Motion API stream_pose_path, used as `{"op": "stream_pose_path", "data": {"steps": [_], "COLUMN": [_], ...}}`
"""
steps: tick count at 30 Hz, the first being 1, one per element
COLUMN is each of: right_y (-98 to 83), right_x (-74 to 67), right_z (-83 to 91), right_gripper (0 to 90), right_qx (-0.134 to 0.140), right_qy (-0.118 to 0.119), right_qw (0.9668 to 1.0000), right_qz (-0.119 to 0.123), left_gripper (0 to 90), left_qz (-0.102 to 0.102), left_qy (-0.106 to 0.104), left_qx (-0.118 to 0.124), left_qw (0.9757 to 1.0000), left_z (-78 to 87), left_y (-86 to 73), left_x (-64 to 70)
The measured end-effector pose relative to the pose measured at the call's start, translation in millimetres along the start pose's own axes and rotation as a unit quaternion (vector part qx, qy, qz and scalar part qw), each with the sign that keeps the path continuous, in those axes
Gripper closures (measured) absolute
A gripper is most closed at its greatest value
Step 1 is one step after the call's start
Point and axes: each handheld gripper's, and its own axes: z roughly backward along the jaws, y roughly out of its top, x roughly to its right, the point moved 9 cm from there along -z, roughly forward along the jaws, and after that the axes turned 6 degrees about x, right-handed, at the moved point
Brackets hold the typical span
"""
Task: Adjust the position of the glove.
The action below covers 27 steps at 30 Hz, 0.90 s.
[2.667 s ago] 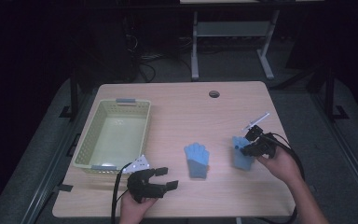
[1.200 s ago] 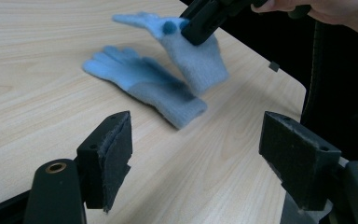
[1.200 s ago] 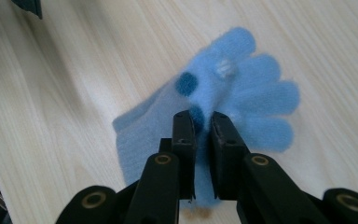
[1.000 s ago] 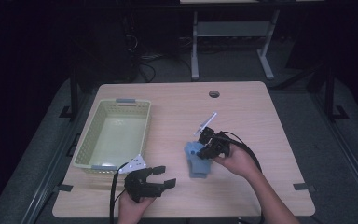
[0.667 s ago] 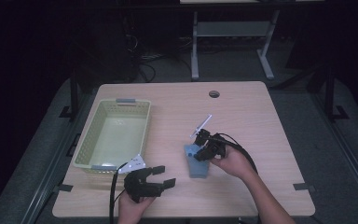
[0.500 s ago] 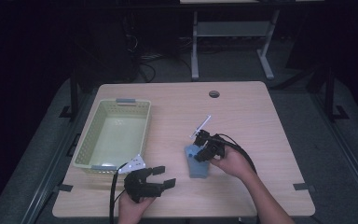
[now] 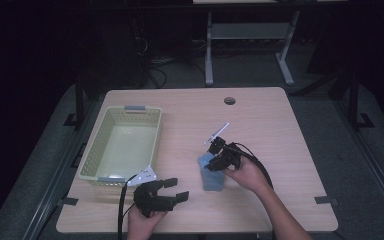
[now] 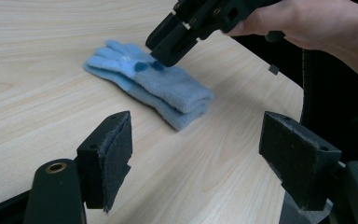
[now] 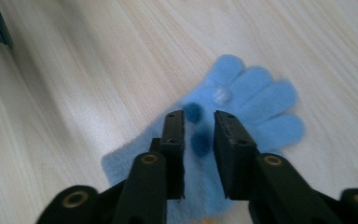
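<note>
Two light blue fleece gloves (image 7: 213, 178) lie stacked on the wooden table, the top one with dark blue dots (image 9: 200, 143) and its fingers (image 9: 261, 100) spread. My right gripper (image 7: 215, 159) hangs just over the top glove (image 8: 172, 88) near the dots. Its jaws (image 9: 199, 119) stand a narrow gap apart with nothing between them. In the left gripper view the right gripper (image 8: 167, 50) tips down onto the glove. My left gripper (image 7: 176, 189) rests near the table's front edge, left of the gloves, wide open (image 8: 200, 154) and empty.
A pale green plastic basket (image 7: 94, 150) stands empty at the left of the table. A round cable hole (image 7: 229, 100) sits near the far edge. Bare wood lies right of the gloves and behind them.
The right gripper carried one glove from the right side leftward and set it on the other glove. Its jaws now stand apart above the stack. The left gripper has stayed put.
</note>
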Motion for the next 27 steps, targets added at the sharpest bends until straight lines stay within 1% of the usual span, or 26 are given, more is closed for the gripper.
{"op": "stream_pose_path", "data": {"steps": [1, 2, 3, 5, 6, 7, 9, 12, 14, 16, 17, 18, 19, 22, 23, 25, 26, 27], "right_y": [-1.0, -2.1, -3.5, -6.9, -9.7, -10.5, -9.7, -7.6, -8.5, -11.9, -14.7, -16.1, -18.0, -26.2, -29.5, -32.8, -34.8, -37.6], "right_x": [-1.6, -2.1, -2.1, -1.0, -0.8, -0.6, -0.6, -2.0, -2.8, -1.6, -0.6, 0.1, 0.5, 4.1, 6.1, 7.9, 9.6, 10.5], "right_z": [-3.8, -7.1, -10.8, -17.1, -21.1, -22.8, -19.9, -11.9, -8.7, -6.0, -4.0, -2.4, 0.0, 5.7, 8.1, 12.3, 14.2, 17.0], "right_gripper": [75.8, 76.3, 76.9, 78.1, 77.9, 77.6, 74.9, 66.5, 62.0, 56.4, 54.4, 54.0, 52.9, 47.1, 46.2, 45.3, 44.2, 42.7], "right_qx": [-0.004, -0.007, -0.011, -0.02, -0.029, -0.022, -0.014, 0.007, 0.013, 0.017, 0.018, 0.024, 0.032, 0.042, 0.045, 0.06, 0.068, 0.072], "right_qy": [0.007, 0.008, 0.009, 0.007, 0.011, 0.013, 0.016, 0.023, 0.026, 0.026, 0.029, 0.028, 0.027, 0.02, 0.019, 0.024, 0.021, 0.021], "right_qw": [1.0, 0.9999, 0.9999, 0.9997, 0.9995, 0.9996, 0.9996, 0.9992, 0.9988, 0.9981, 0.9974, 0.997, 0.9963, 0.9946, 0.9933, 0.9907, 0.9892, 0.9871], "right_qz": [0.0, -0.002, -0.003, -0.007, -0.01, -0.012, -0.016, -0.032, -0.04, -0.052, -0.064, -0.068, -0.075, -0.092, -0.105, -0.12, -0.128, -0.141], "left_gripper": [25.5, 25.5, 25.7, 26.1, 26.1, 26.1, 26.2, 26.2, 26.2, 26.2, 26.2, 26.2, 26.2, 26.2, 26.2, 26.2, 26.2, 26.2], "left_qz": [0.0, 0.0, 0.006, 0.005, 0.003, 0.002, -0.002, 0.004, 0.005, 0.01, 0.013, 0.016, 0.016, 0.031, 0.032, 0.039, 0.043, 0.047], "left_qy": [-0.001, -0.001, -0.001, -0.002, -0.003, -0.002, -0.001, -0.003, -0.001, 0.0, 0.002, 0.004, 0.002, 0.001, 0.0, 0.001, 0.004, 0.005], "left_qx": [-0.002, -0.002, 0.0, -0.002, -0.001, -0.003, -0.004, -0.005, -0.013, -0.013, -0.013, -0.013, -0.016, -0.023, -0.023, -0.025, -0.025, -0.026], "left_qw": [1.0, 1.0, 1.0, 1.0, 1.0, 1.0, 1.0, 1.0, 0.9999, 0.9999, 0.9998, 0.9998, 0.9998, 0.9993, 0.9992, 0.9989, 0.9988, 0.9985], "left_z": [0.0, 0.0, -1.1, -1.5, -1.6, -1.4, -1.8, -3.6, -4.8, -6.3, -6.7, -7.4, -8.3, -13.1, -14.4, -17.8, -20.7, -22.4], "left_y": [-0.6, -0.6, -0.8, -0.9, -0.8, -0.9, -0.8, -1.6, -3.6, -3.8, -3.7, -3.7, -3.8, -4.1, -3.7, -1.9, -0.2, 0.8], "left_x": [0.1, 0.1, 1.2, 1.4, 1.9, 2.2, 2.6, 2.8, 2.1, 2.4, 2.3, 2.1, 1.7, 2.2, 2.2, 1.9, 2.1, 2.7]}}
